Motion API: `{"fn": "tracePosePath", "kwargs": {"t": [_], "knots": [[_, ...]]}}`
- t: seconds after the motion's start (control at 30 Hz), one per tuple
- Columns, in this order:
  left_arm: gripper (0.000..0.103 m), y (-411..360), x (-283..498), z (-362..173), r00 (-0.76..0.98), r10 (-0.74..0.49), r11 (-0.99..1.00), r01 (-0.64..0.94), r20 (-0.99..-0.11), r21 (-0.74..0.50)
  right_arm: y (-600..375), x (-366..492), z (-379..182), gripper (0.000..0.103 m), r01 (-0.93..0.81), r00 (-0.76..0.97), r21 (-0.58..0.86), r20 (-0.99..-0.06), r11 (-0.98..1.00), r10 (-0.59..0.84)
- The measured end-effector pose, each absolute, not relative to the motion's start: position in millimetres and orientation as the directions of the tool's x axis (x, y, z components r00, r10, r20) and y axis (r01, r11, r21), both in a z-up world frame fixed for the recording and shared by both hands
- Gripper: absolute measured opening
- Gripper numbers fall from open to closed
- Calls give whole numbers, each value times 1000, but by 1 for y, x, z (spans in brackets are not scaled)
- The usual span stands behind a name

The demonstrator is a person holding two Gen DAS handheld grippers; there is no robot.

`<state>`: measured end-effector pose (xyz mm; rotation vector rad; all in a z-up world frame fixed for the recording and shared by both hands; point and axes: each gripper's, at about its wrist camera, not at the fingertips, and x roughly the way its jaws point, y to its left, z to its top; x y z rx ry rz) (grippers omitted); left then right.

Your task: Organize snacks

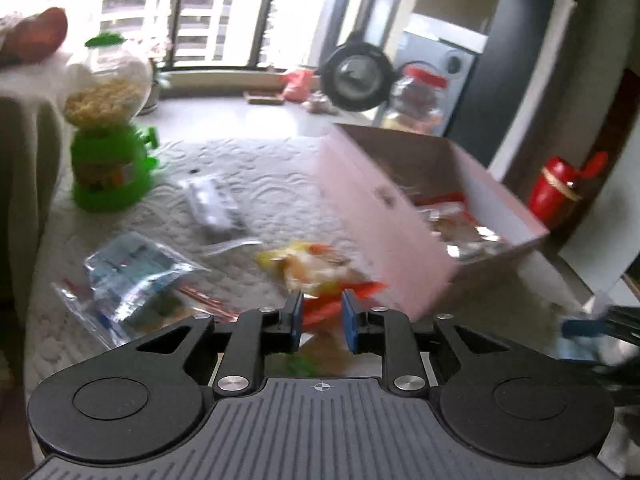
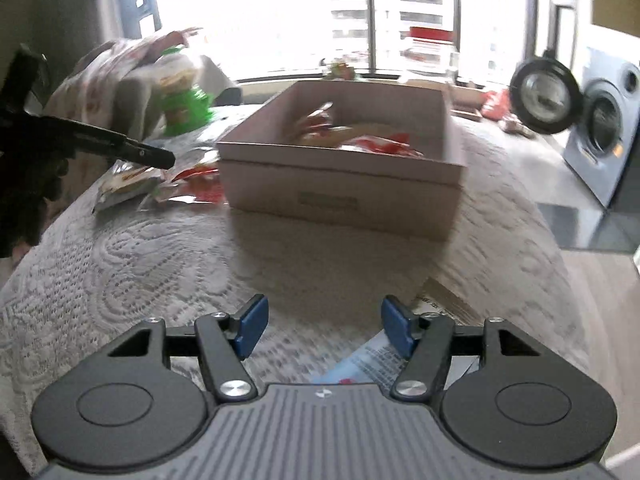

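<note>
A pale pink cardboard box [image 1: 372, 216] holding several snack packets stands on the lace-covered table; it also shows in the right wrist view [image 2: 340, 188]. Loose packets lie left of it: a yellow-orange snack bag [image 1: 308, 264], a clear bag with blue print [image 1: 132, 272] and a white packet [image 1: 212, 204]. My left gripper [image 1: 322, 316] is open, its blue pads just above the near edge of the yellow-orange bag. My right gripper [image 2: 322, 326] is open and empty above the cloth, with a light blue packet [image 2: 364, 360] under it. The left gripper [image 2: 120, 146] shows from the side there.
A green candy dispenser [image 1: 108, 128] stands at the table's far left. A red-lidded jar [image 1: 416, 100] stands behind the box. A washing machine [image 2: 604, 128] with open door is at the right. The table edge [image 2: 560, 264] drops off to the right.
</note>
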<state>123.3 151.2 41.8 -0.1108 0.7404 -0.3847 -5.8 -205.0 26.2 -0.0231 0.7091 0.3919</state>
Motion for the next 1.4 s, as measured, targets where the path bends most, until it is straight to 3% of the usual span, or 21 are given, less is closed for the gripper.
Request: {"fn": "tracePosePath", "kwargs": {"t": [0.17,0.27,0.37,0.47,0.53,0.83,1.0,1.13,1.4], "knots": [[24,157,135,25,640,-374,927,280,-671,-249,-220,-21,31,64,-318,725,122,-608,940,324],[25,159,133,20,595,-437,899,301,-674,-317,-231,-30,38,65,-289,754,101,-589,952,291],[27,153,126,19,574,-459,888,324,-678,-327,-243,-28,37,70,-195,750,58,-634,979,187],[27,145,116,21,558,-471,881,339,-683,-330,-256,-25,28,71,-126,715,144,-672,982,190],[27,140,105,20,549,-482,875,348,-683,-337,-254,-27,26,77,-107,734,162,-653,981,188],[29,121,61,19,536,-499,865,354,-681,-355,-175,-23,24,77,-379,691,136,-616,915,378],[30,110,40,22,582,-434,900,320,-687,-296,-160,-30,24,77,-435,685,117,-601,893,412],[30,94,24,31,654,-321,944,282,-685,-173,-172,-36,31,77,-393,743,67,-564,917,360],[36,63,30,32,649,-255,958,269,-717,-97,-201,-29,9,77,-317,715,177,-601,932,357]]}}
